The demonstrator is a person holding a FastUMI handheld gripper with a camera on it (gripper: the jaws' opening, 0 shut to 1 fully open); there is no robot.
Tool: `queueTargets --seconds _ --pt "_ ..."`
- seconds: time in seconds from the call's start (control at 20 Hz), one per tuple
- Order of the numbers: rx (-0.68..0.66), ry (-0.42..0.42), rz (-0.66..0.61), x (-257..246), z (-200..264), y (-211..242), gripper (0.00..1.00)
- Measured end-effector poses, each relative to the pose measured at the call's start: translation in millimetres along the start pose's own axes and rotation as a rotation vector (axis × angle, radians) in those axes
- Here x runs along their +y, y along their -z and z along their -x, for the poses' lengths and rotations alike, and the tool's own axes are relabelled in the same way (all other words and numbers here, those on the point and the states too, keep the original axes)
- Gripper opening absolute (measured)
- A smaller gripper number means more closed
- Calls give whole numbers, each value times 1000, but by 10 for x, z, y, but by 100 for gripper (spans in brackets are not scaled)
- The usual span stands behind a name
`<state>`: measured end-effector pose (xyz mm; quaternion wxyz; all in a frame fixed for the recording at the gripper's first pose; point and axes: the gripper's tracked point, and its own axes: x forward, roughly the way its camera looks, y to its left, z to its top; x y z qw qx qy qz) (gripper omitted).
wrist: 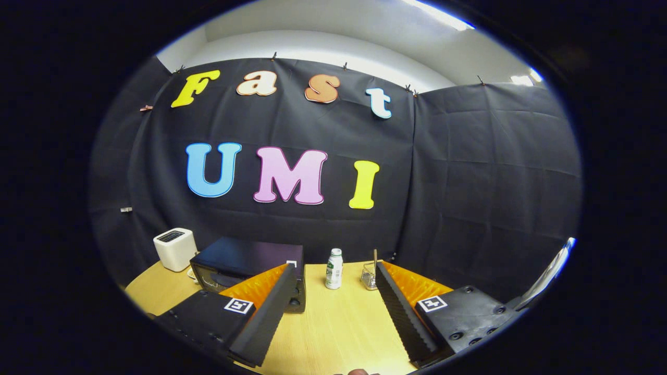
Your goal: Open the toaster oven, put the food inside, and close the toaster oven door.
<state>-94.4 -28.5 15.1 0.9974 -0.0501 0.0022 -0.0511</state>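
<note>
Tongs released: both fingers spread wide apart over the bench, nothing between them but bare wood top. Left finger and right finger each carry a square printed marker on the housing behind them.

Just beyond the left fingertip, partly hidden by it: dark toaster oven, sitting toward the bench's far left part. Door faces the tongs and appears closed; handle seen as a pale curved bar across the front. Small white tag at its top right corner.

Left of the oven, nearer the far left edge of the bench: white pop-up toaster, slot on top, apart from the oven.

Between the fingertips and beyond them, near the far edge of the bench: small white bottle with pale cap, upright. Just to its right, a small wire holder with a stick standing up in it, beside the right fingertip.

Food item not identified from this view

Behind the bench: black cloth wall, pale ceiling with strip light above
</note>
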Motion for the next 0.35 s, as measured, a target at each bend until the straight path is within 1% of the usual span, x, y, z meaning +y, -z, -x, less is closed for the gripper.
queueTargets --seconds 0.15,0.35 --pt "-5 10 -33 -26 -4 -58 98" --pt "-7 6 -28 -24 -16 -65 99"
